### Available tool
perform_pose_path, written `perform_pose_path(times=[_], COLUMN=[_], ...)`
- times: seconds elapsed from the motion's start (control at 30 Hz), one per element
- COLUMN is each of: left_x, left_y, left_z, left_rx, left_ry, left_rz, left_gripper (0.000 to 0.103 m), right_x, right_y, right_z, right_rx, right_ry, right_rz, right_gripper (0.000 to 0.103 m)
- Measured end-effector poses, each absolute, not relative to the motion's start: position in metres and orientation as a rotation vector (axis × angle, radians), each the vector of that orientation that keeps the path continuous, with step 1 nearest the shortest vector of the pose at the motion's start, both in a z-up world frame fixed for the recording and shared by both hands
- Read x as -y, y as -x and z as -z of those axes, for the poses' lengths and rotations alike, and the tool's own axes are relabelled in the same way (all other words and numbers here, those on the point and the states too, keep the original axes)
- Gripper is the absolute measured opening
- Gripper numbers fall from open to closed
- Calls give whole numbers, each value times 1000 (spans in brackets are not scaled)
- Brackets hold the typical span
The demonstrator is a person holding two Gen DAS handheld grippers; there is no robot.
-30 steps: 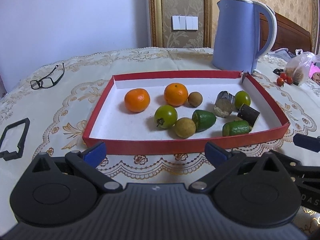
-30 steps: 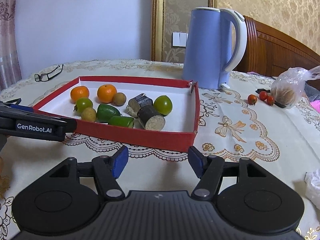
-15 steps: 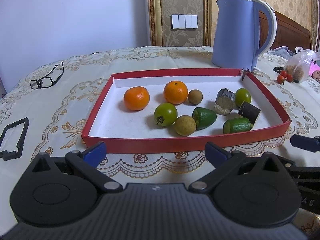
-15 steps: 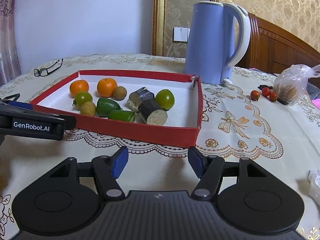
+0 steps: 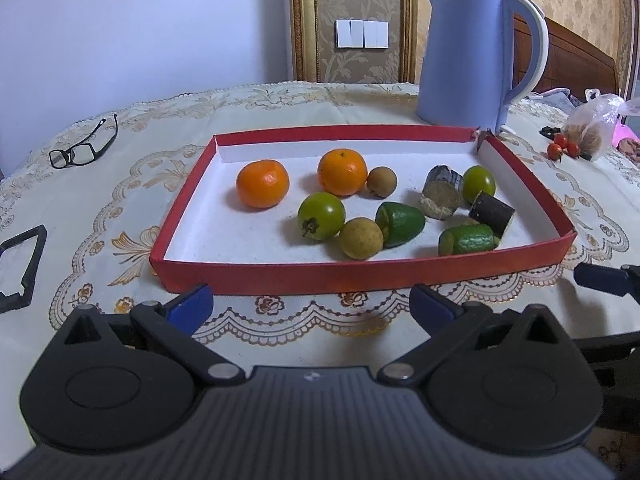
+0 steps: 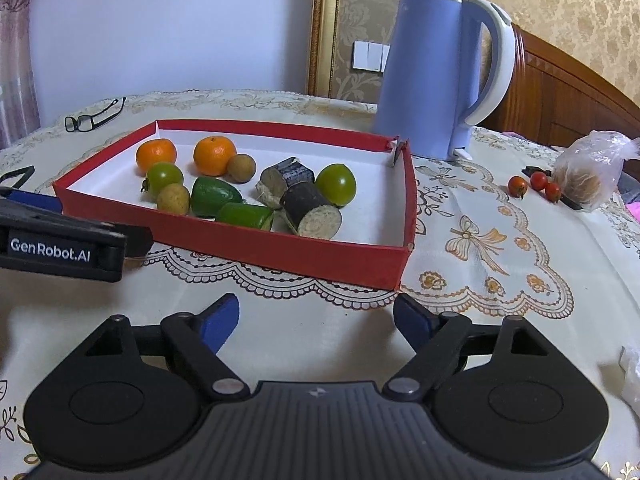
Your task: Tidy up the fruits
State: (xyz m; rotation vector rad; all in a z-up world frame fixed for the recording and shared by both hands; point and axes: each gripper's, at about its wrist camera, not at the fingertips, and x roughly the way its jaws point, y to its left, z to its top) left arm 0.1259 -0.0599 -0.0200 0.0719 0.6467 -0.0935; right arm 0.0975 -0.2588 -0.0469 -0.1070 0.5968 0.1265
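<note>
Grippers, your left (image 5: 308,306) and right (image 6: 316,318), hover spread and empty before the red tray's (image 5: 360,274) near wall; bare tablecloth (image 6: 304,320) lies beneath.

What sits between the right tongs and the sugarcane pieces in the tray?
In the right wrist view, only bare tablecloth and the tray's red front wall separate the right tongs from the sugarcane pieces.

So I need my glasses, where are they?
The glasses lie on the tablecloth, beyond the red tray's far-left corner in both views.
</note>
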Motion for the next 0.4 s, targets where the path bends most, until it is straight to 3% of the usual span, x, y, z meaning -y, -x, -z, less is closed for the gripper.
perform_pose_path(times=[0.27, 0.4], left_x=[59, 61], left_y=[-128, -129], left_z=[22, 24], left_rx=[-655, -659], left_ry=[-69, -77], left_rz=[100, 103], left_gripper=[103, 103], right_x=[256, 255], right_y=[-102, -102], right_z=[48, 49], right_rx=[-598, -590], right_ry=[139, 153], right_rz=[-77, -63], right_gripper=[101, 103])
